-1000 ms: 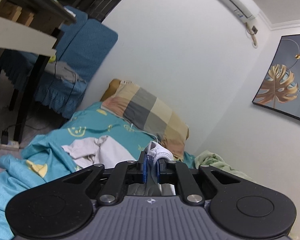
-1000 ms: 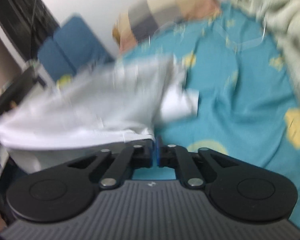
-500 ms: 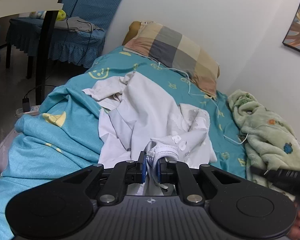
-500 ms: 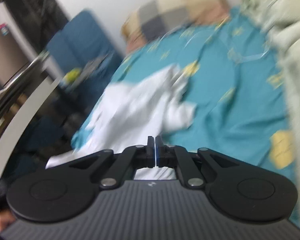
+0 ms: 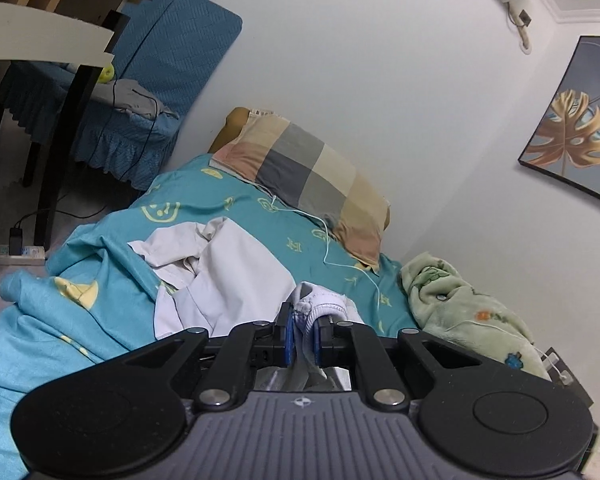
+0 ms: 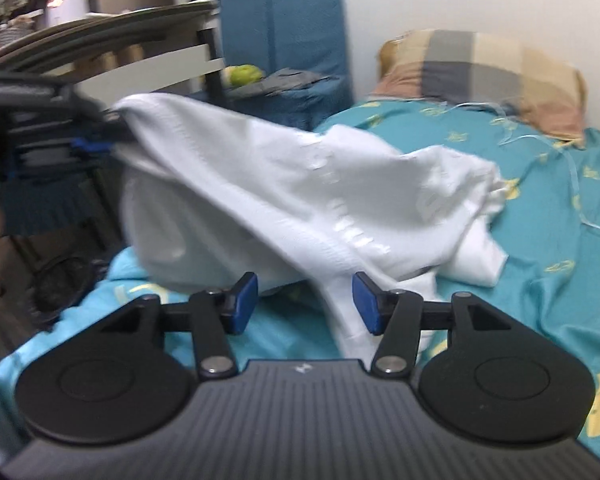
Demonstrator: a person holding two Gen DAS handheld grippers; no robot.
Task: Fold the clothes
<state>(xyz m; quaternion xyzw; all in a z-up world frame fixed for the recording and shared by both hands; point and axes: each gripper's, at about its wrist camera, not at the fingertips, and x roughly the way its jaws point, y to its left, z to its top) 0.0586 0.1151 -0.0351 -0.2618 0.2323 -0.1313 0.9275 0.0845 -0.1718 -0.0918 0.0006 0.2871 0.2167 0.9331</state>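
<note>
My left gripper point(image 5: 303, 330) is shut on the bunched hem of a white garment point(image 5: 320, 308), held up over the bed. In the right wrist view the same white garment point(image 6: 300, 184) hangs in a broad sheet from the left gripper point(image 6: 80, 144) at the upper left, and trails down onto the teal sheet point(image 6: 540, 260). My right gripper point(image 6: 305, 306) is opening, its blue pads point(image 6: 366, 308) wide apart. A narrow fold of the garment runs between them close to the right pad, but neither pad presses on it. A second pale garment point(image 5: 228, 280) lies crumpled on the bed.
A checked pillow point(image 5: 312, 176) lies at the head of the bed by the wall, with a green fleece blanket point(image 5: 460, 300) to the right. A blue-covered chair point(image 5: 160, 60) and a dark table leg point(image 5: 60, 152) stand on the left. A power strip point(image 5: 18, 252) lies on the floor.
The right gripper was shut and now stands open; its view has rolled level and swung toward the hanging garment. The left gripper keeps its hold and has tilted back up.
</note>
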